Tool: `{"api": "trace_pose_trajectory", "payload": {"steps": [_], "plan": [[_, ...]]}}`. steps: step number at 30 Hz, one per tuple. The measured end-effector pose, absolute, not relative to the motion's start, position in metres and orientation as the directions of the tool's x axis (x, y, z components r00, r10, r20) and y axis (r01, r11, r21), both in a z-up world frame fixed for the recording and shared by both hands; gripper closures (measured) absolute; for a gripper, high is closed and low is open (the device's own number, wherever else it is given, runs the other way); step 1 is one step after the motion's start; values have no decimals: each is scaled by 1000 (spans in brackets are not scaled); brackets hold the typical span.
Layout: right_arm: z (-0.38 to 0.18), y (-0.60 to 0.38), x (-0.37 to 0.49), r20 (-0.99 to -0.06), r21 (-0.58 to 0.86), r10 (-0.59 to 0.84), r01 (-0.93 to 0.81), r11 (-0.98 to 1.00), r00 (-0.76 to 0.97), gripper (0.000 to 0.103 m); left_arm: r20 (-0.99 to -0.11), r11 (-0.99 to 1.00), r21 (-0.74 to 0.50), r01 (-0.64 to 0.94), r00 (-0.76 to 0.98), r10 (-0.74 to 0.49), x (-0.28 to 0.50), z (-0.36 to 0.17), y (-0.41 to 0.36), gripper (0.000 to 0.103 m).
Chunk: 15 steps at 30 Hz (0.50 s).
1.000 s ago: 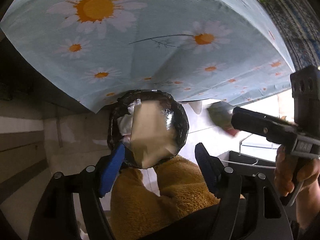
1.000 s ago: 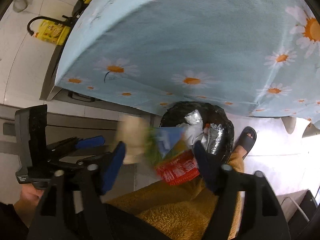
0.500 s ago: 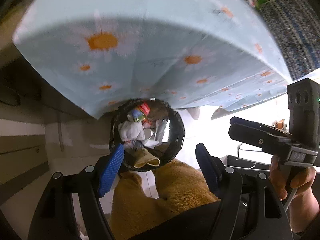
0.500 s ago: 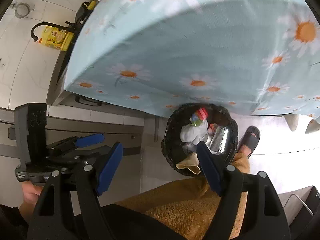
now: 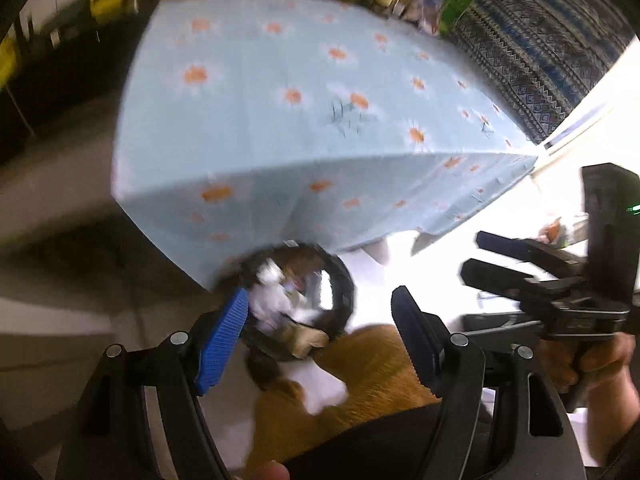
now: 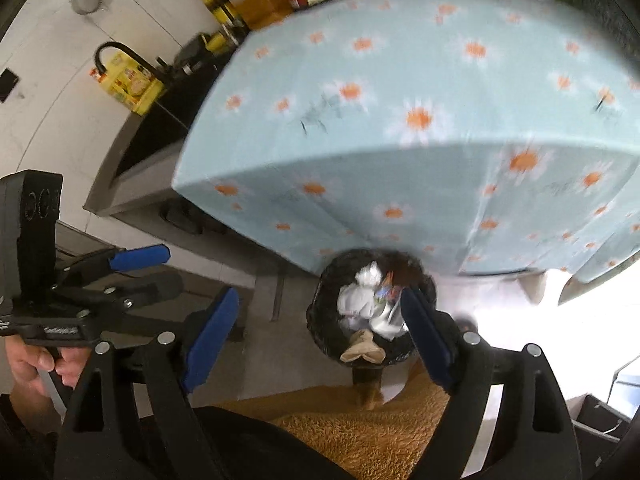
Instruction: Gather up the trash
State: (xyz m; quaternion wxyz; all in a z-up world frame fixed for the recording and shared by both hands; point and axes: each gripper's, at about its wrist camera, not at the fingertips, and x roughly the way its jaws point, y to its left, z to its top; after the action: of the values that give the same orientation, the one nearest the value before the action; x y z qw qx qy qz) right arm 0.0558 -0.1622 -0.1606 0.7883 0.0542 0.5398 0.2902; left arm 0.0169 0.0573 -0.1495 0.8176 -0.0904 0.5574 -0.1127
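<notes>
A round black-lined trash bin [image 6: 366, 312] is seen on the floor just beneath the near edge of the daisy-printed light-blue tablecloth [image 6: 420, 128], its mouth facing upward; being round, no long axis is shown. White crumpled wrappers [image 6: 360, 296] and a beige scrap are held inside it. A second ago the beige scrap and a colourful packet were seen falling above the bin. The left gripper [image 5: 320, 340] is spread with nothing between its pads; the right gripper [image 6: 320, 340] is being opened, also empty.

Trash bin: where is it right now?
In the right wrist view the trash bin sits on the floor, bottom centre, just below the daisy tablecloth edge.
</notes>
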Motion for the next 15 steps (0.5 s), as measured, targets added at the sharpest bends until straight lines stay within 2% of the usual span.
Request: {"api": "trace_pose_trajectory", "payload": {"steps": [3, 6, 11, 13, 15], "plan": [[-127, -168, 55, -781, 389, 531, -408, 826, 330, 17, -872, 960, -266, 91, 403, -279, 18, -127, 59, 23], [-101, -180, 61, -736, 418, 561, -398, 817, 379, 8, -853, 958, -272, 90, 439, -284, 21, -106, 60, 23], [-63, -198, 69, -692, 382, 555, -418, 824, 461, 6, -829, 961, -246, 129, 485, -278, 23, -72, 50, 23], [-45, -205, 68, -674, 355, 535, -412, 839, 509, 6, -820, 966, -229, 117, 512, -256, 23, -60, 47, 19], [-27, -214, 67, -646, 350, 535, -411, 842, 544, 6, -806, 973, -208, 100, 547, -228, 21, -51, 43, 10]]}}
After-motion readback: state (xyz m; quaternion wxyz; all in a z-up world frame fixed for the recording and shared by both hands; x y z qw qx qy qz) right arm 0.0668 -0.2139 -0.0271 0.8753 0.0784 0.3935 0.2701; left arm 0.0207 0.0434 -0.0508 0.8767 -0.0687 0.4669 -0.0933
